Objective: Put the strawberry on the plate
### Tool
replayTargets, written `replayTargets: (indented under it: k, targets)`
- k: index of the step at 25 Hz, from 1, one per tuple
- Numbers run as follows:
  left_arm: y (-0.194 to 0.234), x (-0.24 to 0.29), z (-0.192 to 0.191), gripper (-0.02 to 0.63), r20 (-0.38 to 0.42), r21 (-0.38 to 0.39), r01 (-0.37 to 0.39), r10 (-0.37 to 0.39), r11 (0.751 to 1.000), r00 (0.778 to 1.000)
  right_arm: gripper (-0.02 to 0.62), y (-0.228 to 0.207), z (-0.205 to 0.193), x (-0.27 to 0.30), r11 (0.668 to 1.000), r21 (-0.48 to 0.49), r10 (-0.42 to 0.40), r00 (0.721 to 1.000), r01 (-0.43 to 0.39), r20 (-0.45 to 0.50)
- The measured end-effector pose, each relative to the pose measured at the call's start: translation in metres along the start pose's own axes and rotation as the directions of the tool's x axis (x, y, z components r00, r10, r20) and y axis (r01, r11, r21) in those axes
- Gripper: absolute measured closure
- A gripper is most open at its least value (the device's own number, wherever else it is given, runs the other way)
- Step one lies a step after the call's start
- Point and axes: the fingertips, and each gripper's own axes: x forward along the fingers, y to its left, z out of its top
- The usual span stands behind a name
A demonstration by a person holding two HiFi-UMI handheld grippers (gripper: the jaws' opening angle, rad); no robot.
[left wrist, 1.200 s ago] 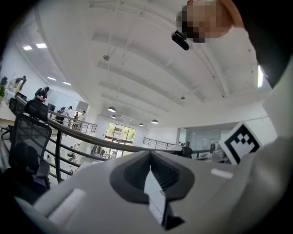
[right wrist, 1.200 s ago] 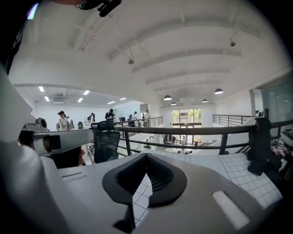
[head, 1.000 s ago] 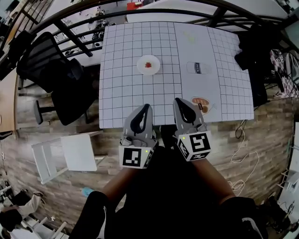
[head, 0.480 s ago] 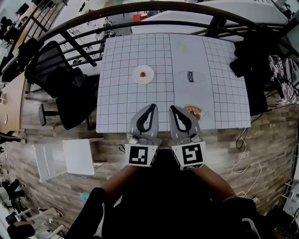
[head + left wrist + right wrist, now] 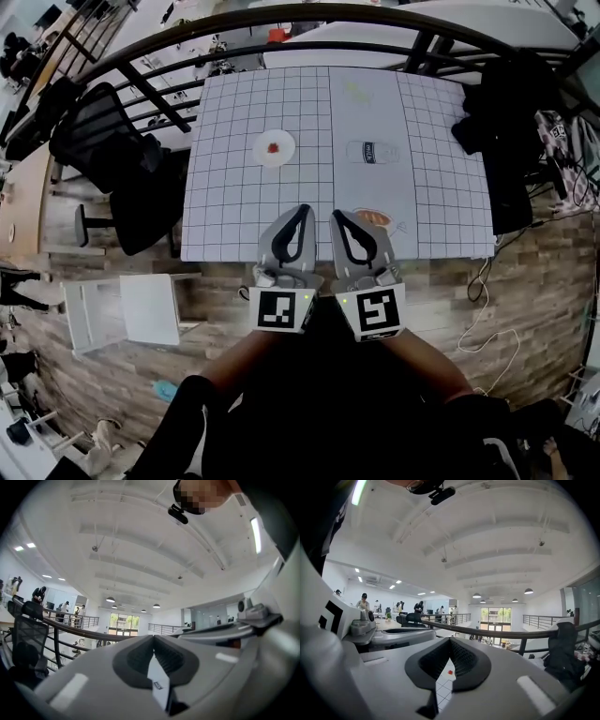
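The strawberry (image 5: 274,146) sits on the plate (image 5: 261,154); we'd hold the left hand-held gripper (image 5: 305,208) and right hand-held gripper (image 5: 335,214), both pressed together and empty, off the bench (image 5: 234,199).

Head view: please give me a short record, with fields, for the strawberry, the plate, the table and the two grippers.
strawberry: red, lies on the plate, near its middle
plate: white, round, on the left half of the table, far from both grippers
table: white cover with a grid
left gripper: jaws together, nothing between them, at the near table edge
right gripper: jaws together, nothing between them, beside the left gripper
task: looks done
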Motion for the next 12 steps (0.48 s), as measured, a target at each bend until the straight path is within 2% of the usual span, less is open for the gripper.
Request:
replayTargets:
  k: [12]
  targets:
    - [-0.046, -0.014, 0.005, 0.597, 0.031, 0.017, -0.001, 0.000, 1.000, 1.000, 0.598, -0.021, -0.007, -0.043, 1.000, -0.019, 0.002, 1.000, -0.002, 0.003]
